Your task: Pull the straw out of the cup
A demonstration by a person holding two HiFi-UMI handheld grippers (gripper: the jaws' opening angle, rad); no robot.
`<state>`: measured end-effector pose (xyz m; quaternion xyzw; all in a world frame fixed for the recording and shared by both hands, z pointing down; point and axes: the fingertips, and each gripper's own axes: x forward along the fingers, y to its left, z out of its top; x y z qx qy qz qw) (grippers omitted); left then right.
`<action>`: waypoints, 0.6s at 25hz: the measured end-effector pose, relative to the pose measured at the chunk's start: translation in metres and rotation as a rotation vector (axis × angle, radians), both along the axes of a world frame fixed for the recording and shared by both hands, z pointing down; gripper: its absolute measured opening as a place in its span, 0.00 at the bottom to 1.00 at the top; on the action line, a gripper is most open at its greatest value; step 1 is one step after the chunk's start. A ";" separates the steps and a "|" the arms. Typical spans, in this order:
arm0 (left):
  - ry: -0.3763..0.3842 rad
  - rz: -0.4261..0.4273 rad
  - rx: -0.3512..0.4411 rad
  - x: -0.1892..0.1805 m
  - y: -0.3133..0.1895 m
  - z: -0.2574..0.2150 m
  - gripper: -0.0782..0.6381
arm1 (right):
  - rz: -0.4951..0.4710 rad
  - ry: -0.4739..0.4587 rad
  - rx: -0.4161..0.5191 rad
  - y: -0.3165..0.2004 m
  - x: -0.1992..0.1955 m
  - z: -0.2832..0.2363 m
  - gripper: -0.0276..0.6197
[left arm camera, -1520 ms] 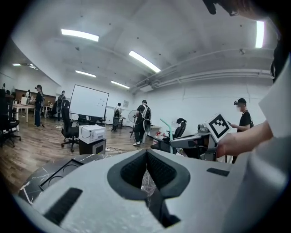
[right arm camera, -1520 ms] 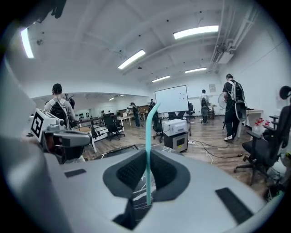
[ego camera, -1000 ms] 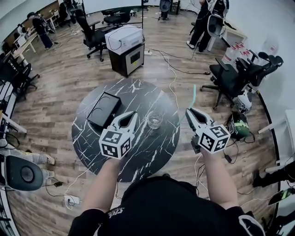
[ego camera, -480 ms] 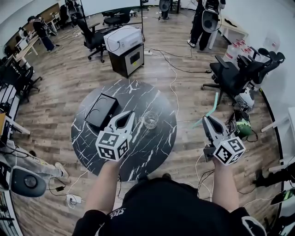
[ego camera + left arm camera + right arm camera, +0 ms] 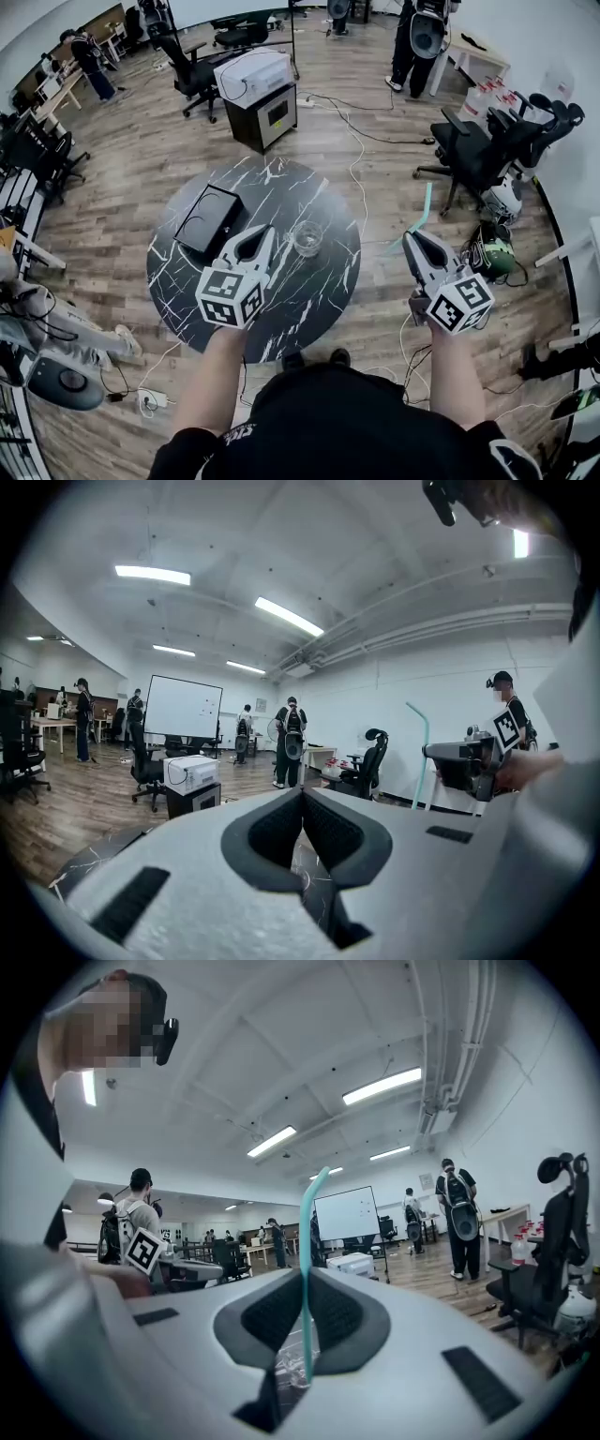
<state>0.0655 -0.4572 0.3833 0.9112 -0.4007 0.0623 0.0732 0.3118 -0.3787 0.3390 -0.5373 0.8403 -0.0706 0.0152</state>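
A clear glass cup stands near the middle of the round black marble table; no straw is in it. The teal straw is clamped in my right gripper, which is shut on its lower part and hangs over the floor just right of the table's edge. In the right gripper view the straw rises upright between the pads and bends at the top. My left gripper is shut on nothing, its tips just left of the cup and apart from it. From the left gripper view the straw shows at the right.
A black box lies on the table's left part. Behind the table stands a printer on a dark cabinet. Office chairs and floor cables are at the right. People stand at the room's far end.
My right gripper has carried the straw to the right, from over the table's right edge to over the floor, and the straw now leans rightward. The left gripper and cup stay put.
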 end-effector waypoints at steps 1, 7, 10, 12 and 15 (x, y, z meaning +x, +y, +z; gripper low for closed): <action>0.000 0.000 0.000 0.000 0.001 0.000 0.12 | -0.006 -0.004 0.001 0.000 -0.002 0.000 0.08; 0.001 -0.009 -0.003 -0.004 0.002 0.005 0.12 | -0.018 -0.026 -0.005 -0.002 -0.006 0.002 0.08; 0.001 -0.013 -0.004 -0.005 0.002 0.003 0.12 | -0.023 -0.041 -0.009 -0.003 -0.007 0.001 0.08; 0.002 -0.012 -0.004 -0.005 0.002 0.001 0.12 | -0.025 -0.046 -0.009 -0.004 -0.007 -0.002 0.08; 0.002 -0.013 0.000 -0.006 0.002 -0.001 0.12 | -0.030 -0.039 -0.010 -0.006 -0.008 -0.003 0.08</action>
